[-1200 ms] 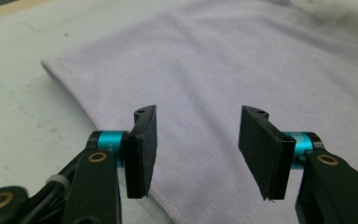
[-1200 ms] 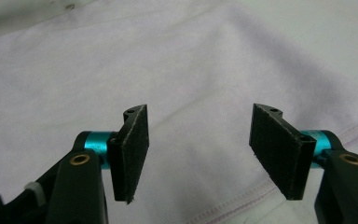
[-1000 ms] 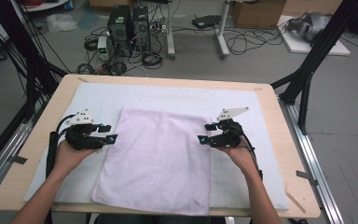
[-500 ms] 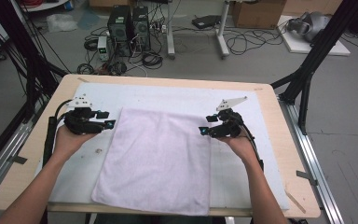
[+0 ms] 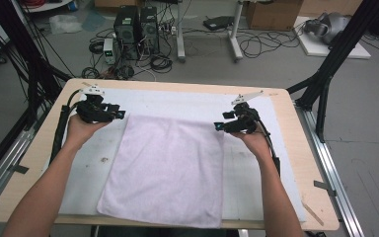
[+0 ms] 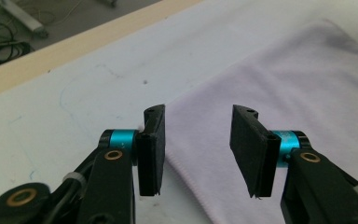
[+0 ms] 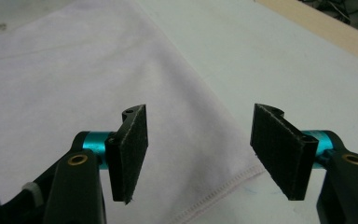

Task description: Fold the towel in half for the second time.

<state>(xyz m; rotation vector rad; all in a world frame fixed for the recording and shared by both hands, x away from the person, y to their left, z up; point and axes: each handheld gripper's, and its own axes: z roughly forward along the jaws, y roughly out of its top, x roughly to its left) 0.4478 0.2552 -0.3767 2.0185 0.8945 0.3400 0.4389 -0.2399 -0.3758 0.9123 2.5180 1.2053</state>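
The pale pink towel [image 5: 170, 165] is lying flat and unfolded on the white mat [image 5: 256, 168] covering the wooden table [image 5: 306, 163], with its long axis running from the far side toward the person's edge.

The left gripper [image 5: 121, 114] is sitting at the towel's far left corner, jaws pointing inward across the table. In the left gripper view [image 6: 198, 140] its jaws have just been closing but are standing partly apart, with the corner's hem lying below and between them; the pads are not pressing on the cloth, so nothing is held.

The right gripper [image 5: 218, 127] is sitting at the far right corner, likewise aimed inward. In the right gripper view [image 7: 200, 151] its jaws are standing well apart, straddling the stitched hem, and are gripping nothing.

Each gripper is nearest its own far corner; the near corners at the person's edge are lying well apart from both. Judgement: the step in hand appears to be pinching both far corners, after which a fold along the long axis toward the person would be the likely move. The left gripper seems slightly further along.
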